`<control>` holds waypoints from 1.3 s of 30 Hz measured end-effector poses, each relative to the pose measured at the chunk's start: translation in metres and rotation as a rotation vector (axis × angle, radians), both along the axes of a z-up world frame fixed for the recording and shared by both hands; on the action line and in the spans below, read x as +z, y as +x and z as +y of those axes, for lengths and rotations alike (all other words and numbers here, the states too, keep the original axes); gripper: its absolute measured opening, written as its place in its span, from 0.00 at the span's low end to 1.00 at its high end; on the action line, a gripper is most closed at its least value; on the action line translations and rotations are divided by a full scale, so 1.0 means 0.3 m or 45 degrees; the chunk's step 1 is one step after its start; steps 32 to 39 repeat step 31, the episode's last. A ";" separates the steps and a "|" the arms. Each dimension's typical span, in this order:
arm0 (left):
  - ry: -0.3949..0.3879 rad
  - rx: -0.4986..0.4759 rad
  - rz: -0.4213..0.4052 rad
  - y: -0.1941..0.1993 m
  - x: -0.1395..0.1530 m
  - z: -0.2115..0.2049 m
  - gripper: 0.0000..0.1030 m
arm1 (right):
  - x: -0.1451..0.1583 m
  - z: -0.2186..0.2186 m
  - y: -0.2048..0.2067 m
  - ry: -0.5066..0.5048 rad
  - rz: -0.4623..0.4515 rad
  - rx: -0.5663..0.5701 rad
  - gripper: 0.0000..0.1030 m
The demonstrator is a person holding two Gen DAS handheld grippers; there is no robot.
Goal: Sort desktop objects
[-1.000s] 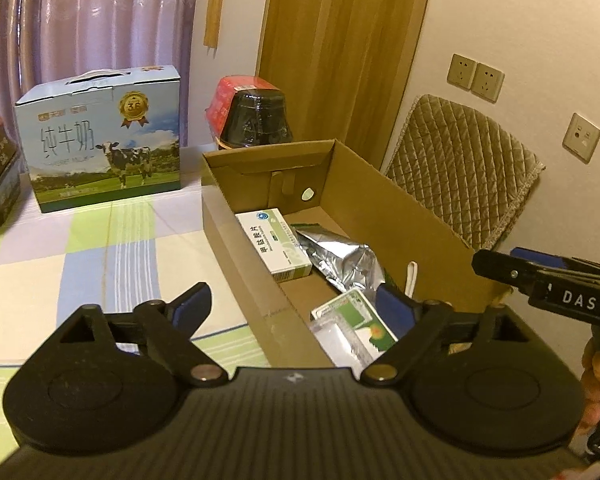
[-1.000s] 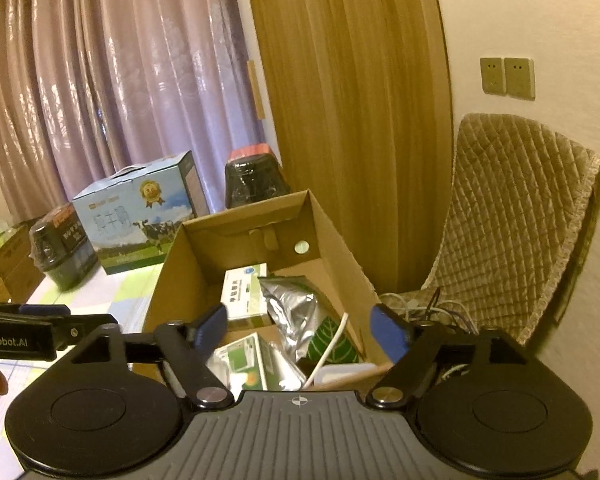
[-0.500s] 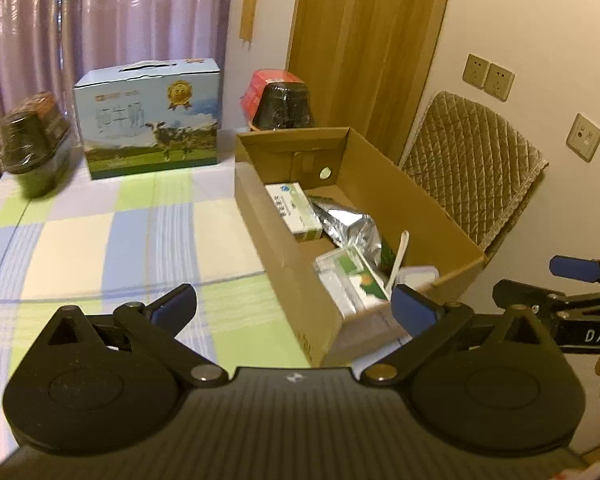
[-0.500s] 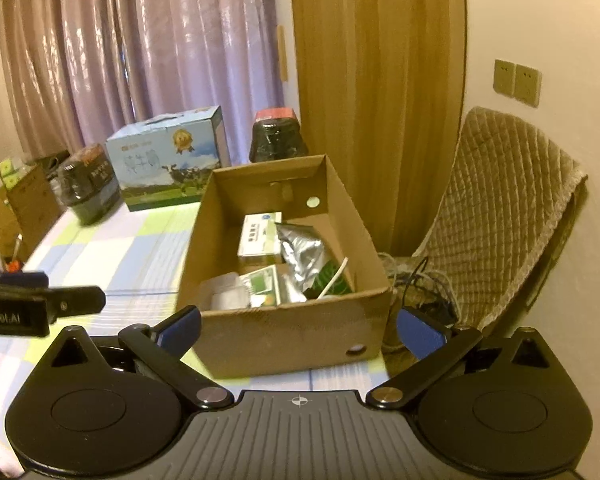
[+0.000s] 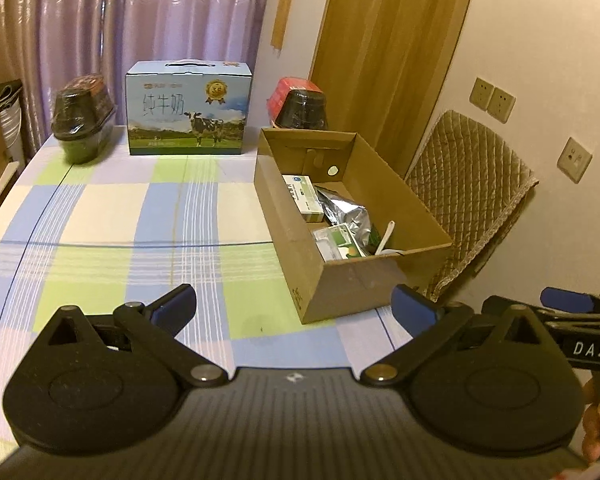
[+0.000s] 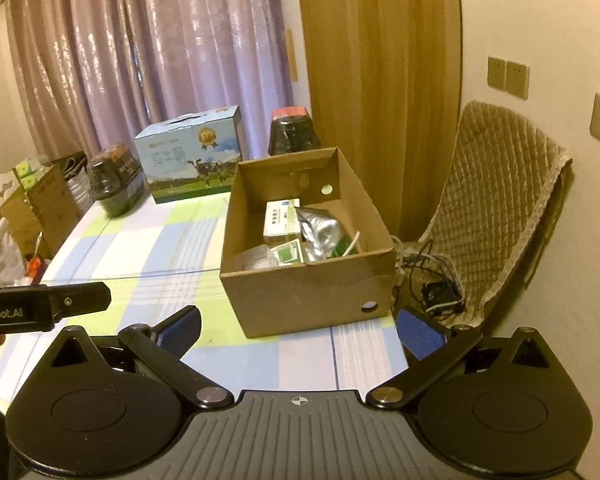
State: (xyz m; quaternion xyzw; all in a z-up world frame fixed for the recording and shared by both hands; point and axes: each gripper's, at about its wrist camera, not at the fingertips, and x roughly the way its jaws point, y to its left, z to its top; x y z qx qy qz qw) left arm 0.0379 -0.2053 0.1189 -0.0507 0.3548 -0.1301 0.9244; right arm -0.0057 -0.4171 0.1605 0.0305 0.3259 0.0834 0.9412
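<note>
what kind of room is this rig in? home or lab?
Most likely a home, perhaps a dining or living room: a table with a checked cloth, purple curtains behind it, a quilted chair by the wall, and a milk carton box on the table.

The left gripper (image 5: 294,306) hangs over the checked table (image 5: 120,216), jaws wide with nothing between them. At two o'clock an open cardboard box (image 5: 364,280) holds a white carton (image 5: 302,196), a silver foil pouch (image 5: 346,214) and a green-printed packet (image 5: 338,242). At eleven o'clock stands a milk carton case (image 5: 188,110), flanked by two dark wrapped tubs (image 5: 82,114) (image 5: 300,104). The right gripper (image 5: 568,304) shows at four o'clock, beside a quilted chair (image 5: 468,184).
</note>
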 end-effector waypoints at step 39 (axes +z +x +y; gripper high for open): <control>-0.021 0.003 -0.028 -0.078 -0.004 -0.044 0.99 | -0.003 -0.013 -0.048 -0.002 0.013 -0.011 0.98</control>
